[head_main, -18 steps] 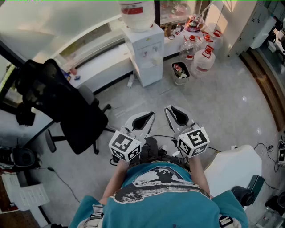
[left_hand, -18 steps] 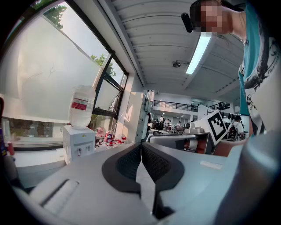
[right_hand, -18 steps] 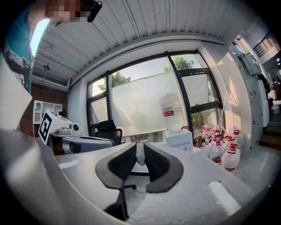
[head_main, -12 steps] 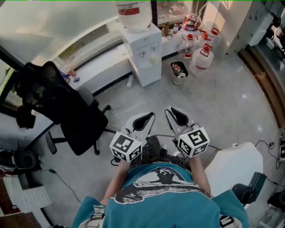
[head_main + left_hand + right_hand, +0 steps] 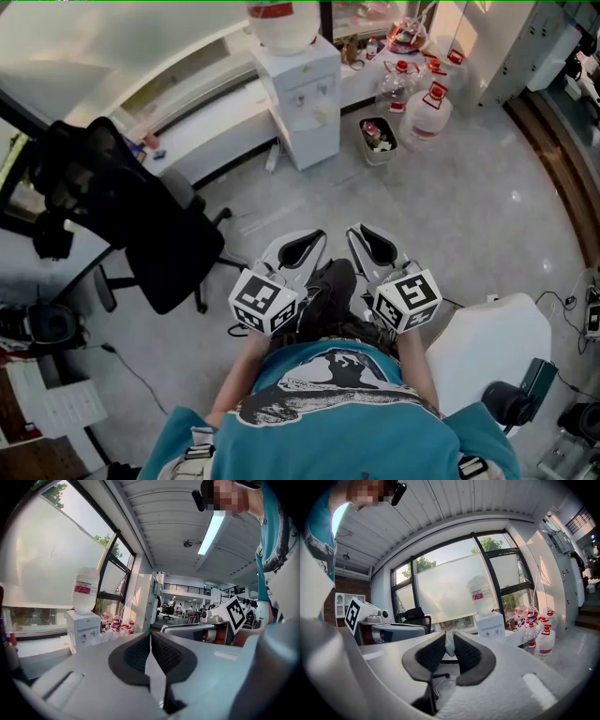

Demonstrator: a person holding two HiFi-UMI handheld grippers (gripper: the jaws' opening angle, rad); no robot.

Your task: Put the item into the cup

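Observation:
I see no cup in any view. In the head view both grippers are held close in front of the person's body, over the grey floor. The left gripper (image 5: pixel 298 247) is shut: in the left gripper view its black pads (image 5: pixel 138 653) meet at the tips with nothing between them. The right gripper (image 5: pixel 373 242) keeps a narrow gap. In the right gripper view a small whitish item (image 5: pixel 449 644) fills that gap between the pads (image 5: pixel 468 654) and pokes a little above their tips. What the item is stays unclear.
A white water dispenser (image 5: pixel 302 94) stands ahead by the window counter, with a waste bin (image 5: pixel 377 139) and several water jugs (image 5: pixel 427 111) to its right. A black office chair (image 5: pixel 141 225) is at the left, and a white seat (image 5: pixel 487 347) at the lower right.
The room has drifted slightly in the head view as the person moves. A dark trouser leg now rises between the grippers. Both grippers keep their places and jaw positions.

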